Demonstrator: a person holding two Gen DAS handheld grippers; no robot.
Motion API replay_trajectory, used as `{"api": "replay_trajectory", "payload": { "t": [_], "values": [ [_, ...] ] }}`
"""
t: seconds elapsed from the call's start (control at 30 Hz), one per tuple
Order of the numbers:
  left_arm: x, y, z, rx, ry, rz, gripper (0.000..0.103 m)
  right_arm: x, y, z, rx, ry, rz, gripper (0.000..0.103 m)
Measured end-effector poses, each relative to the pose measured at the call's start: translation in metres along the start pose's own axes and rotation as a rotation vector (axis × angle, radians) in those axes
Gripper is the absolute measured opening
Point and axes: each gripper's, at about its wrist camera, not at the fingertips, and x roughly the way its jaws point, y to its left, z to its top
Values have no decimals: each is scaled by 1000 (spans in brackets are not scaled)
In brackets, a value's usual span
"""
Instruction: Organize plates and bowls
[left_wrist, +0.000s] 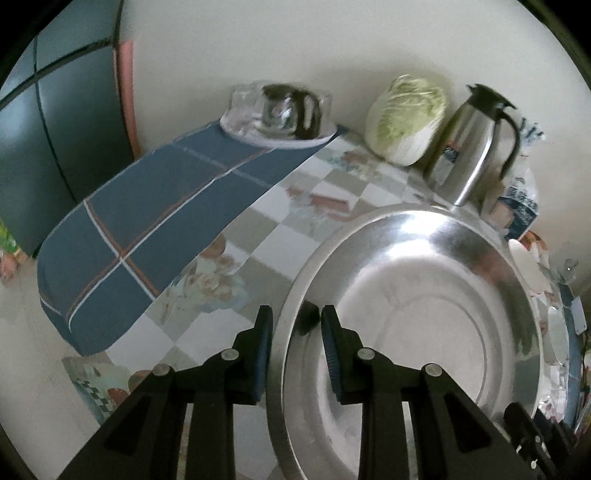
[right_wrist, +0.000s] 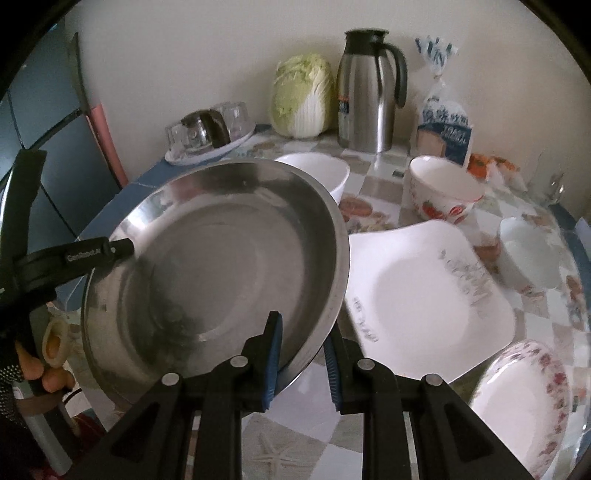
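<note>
A large steel basin (left_wrist: 424, 317) (right_wrist: 229, 258) is held tilted above the table by both grippers. My left gripper (left_wrist: 295, 321) straddles its left rim, one pad outside and one inside. My right gripper (right_wrist: 304, 332) straddles its near right rim the same way. The left gripper (right_wrist: 110, 251) also shows in the right wrist view on the far rim. On the table lie a square white plate (right_wrist: 424, 295), a plain white bowl (right_wrist: 325, 173), a strawberry-print bowl (right_wrist: 443, 192), a small white bowl (right_wrist: 528, 254) and a floral-rimmed dish (right_wrist: 524, 402).
A napa cabbage (right_wrist: 301, 96), a steel thermos jug (right_wrist: 365, 92) and a bagged loaf (right_wrist: 443, 129) stand at the back by the wall. A tray of upturned glasses (right_wrist: 210, 133) sits back left on a blue checked cloth (left_wrist: 147, 229).
</note>
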Motion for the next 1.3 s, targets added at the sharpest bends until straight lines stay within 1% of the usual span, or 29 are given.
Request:
{"api": "replay_trajectory", "payload": {
  "t": [0.13,0.37,0.63,0.77,1.0,1.17,1.3],
  "values": [
    [-13,-17,2,35,-43,-16,28,-15,-9,2,-7,-55,-21,24],
    [-28,-53,2,112,-74,-37,28,-37,-33,5,29,-117,-44,24],
    [-37,-97,5,188,-70,-74,28,-53,-72,6,103,-131,-58,24],
    [-40,-123,8,221,-72,-90,28,-63,-92,7,139,-156,-78,24],
    [-43,-158,8,242,-83,-135,28,-72,-124,2,217,-163,-105,24],
    [-41,-175,4,262,-85,-167,28,-77,-142,-2,242,-169,-125,24],
    [-39,-187,-2,289,-90,-186,28,-75,-154,-7,263,-152,-140,24]
  ]
}}
